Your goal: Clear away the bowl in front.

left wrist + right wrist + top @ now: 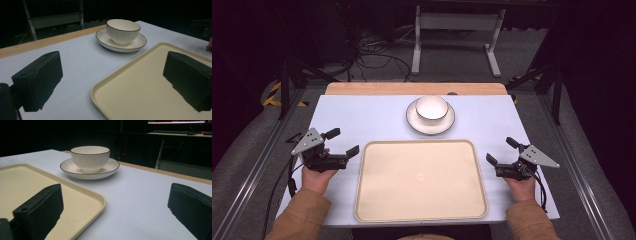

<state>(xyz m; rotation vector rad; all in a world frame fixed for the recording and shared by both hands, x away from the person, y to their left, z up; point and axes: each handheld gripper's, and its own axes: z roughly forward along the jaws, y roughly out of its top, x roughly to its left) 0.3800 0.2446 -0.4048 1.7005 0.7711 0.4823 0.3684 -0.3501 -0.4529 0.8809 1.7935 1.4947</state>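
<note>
The person wears tan sleeves (299,215) on both forearms. Each hand grips a black tool: the left tool (343,141) and the right tool (502,151) each have two blocky black jaws, a grey three-cornered plate with small screws on top, and a black cable trailing behind.

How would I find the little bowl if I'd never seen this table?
Start at the big cream tray in the middle of the table. Just beyond its far edge sits a white saucer, and the bowl stands on it: white, ribbed, with a thin dark rim.
</note>
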